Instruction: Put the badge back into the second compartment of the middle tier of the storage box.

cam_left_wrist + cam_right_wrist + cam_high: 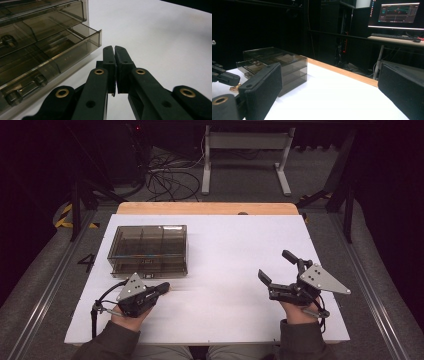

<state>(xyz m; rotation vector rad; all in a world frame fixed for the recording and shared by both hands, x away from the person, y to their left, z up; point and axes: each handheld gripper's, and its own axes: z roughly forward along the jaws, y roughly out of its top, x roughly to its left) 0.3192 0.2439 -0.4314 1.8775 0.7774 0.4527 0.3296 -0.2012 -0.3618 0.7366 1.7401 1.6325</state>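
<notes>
I hold 2 tongs over a white table (225, 265), with a smoky clear drawer box (148, 250) as the 1 thing in reach. The box sits on the left half of the table, toward the far edge, its drawers facing me.

My left tongs (162, 287) rest on the table just in front of the box, near its right front corner, tips pointing away from me and slightly right. Their jaws are pressed together with nothing between them; in the left gripper view the 2 black jaws meet tip to tip (114, 51) over bare white table. In that same view the drawer box (45, 45) stands just to the side of the jaws, and 1 low drawer (75, 47) is pulled partway out, its front corner close to the jaw tips but apart from them. Small metal parts (40, 80) lie in a lower drawer; I cannot tell what they are.

My right tongs (276, 266) hover well to the right of the box, on the far side of the table from it, jaws spread wide and holding nothing. In the right gripper view the 2 padded jaws stand far apart, with the drawer box (279, 63) seen beyond the left one, its drawer sticking out toward my left tongs (223, 76).
</notes>
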